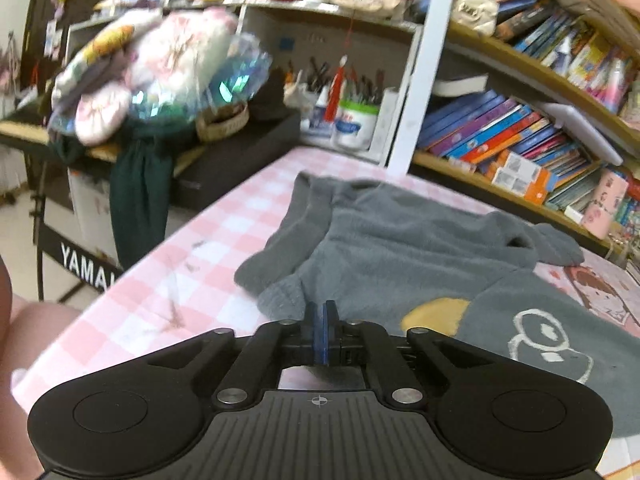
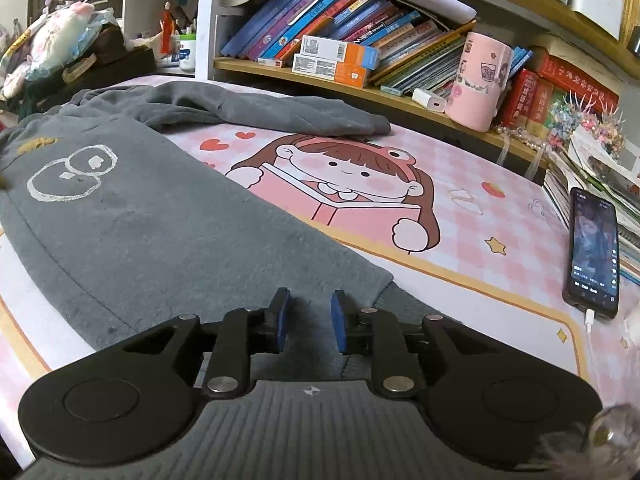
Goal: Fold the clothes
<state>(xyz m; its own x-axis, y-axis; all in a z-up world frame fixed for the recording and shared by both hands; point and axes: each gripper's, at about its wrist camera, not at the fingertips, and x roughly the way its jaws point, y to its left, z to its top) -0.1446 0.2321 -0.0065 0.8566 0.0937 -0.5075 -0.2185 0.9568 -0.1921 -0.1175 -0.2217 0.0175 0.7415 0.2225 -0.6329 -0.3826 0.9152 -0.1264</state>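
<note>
A grey sweater [image 1: 400, 240] with a white cartoon print lies spread on the pink checked table mat [image 1: 180, 272]. One sleeve is folded in at its left and the other stretches toward the back. My left gripper [image 1: 320, 309] is shut, its blue pads pressed together at the ribbed cuff edge of the near sleeve, and grey cloth shows under the fingers. In the right wrist view the sweater [image 2: 140, 220] runs from the far left to the front. My right gripper [image 2: 310, 304] stands open just above its near hem corner, with a gap between the pads and cloth lying below them.
A phone [image 2: 594, 256] on a charging cable lies on the mat at the right. A pink mug [image 2: 478, 80] and rows of books [image 1: 520, 132] fill the shelves behind. A keyboard stand [image 1: 86, 270] and a cluttered desk sit past the table's left edge.
</note>
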